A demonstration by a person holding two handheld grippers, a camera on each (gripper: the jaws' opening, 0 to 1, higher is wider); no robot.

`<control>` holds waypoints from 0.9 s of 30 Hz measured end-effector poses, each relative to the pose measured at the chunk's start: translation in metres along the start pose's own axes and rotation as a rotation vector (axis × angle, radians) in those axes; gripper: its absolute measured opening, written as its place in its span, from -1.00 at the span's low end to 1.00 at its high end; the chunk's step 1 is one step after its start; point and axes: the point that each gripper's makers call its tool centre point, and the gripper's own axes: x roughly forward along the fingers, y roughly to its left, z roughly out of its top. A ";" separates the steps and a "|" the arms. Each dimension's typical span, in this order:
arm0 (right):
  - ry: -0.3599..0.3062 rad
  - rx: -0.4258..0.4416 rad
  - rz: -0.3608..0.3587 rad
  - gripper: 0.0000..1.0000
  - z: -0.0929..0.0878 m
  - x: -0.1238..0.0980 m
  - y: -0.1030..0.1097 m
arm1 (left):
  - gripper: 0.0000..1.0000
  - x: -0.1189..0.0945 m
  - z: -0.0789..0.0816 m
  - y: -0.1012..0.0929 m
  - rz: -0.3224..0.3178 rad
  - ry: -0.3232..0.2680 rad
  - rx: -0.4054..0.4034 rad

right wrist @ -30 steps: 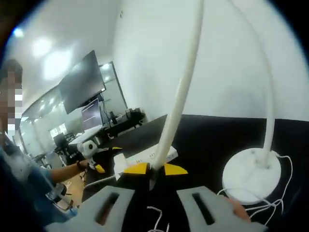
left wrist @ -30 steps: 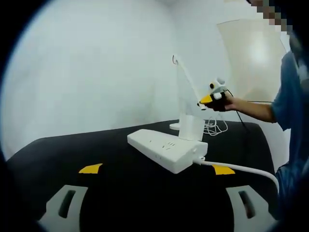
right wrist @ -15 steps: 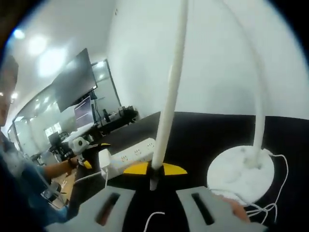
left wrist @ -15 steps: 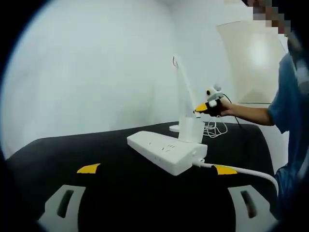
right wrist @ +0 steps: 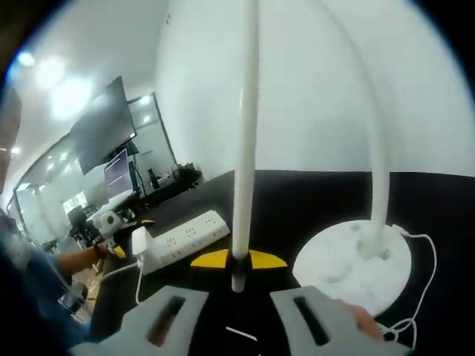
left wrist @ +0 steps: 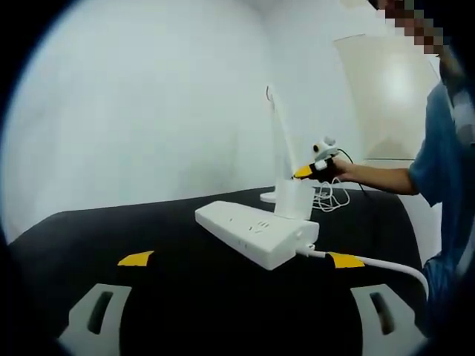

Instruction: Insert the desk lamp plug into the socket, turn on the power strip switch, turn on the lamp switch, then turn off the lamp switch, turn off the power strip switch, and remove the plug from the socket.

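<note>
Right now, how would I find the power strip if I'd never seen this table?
Look at the black table by the white wall. In the left gripper view, the power strip is the long white block lying flat on it, in front of the desk lamp. Unlike the lamp, it has socket holes on top and a thick white cord leaving one end.

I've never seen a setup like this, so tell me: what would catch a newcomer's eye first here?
Probably the white power strip lying on the black table, a white plug standing in its far end. Then the desk lamp: its white bar hangs right in front of the right tongs, beside its round base. Behind the strip, a person's hand holds those tongs up.
</note>
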 end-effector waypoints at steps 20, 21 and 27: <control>0.009 -0.053 -0.070 -0.80 -0.003 0.001 -0.028 | 0.75 -0.002 -0.004 0.004 0.011 0.017 0.003; 0.011 -0.056 -0.076 -0.80 -0.003 0.001 -0.030 | 0.75 -0.002 -0.004 0.004 0.012 0.018 0.004; 0.013 -0.068 -0.107 -0.80 -0.002 0.002 -0.044 | 0.75 -0.003 -0.005 0.007 0.016 0.023 0.008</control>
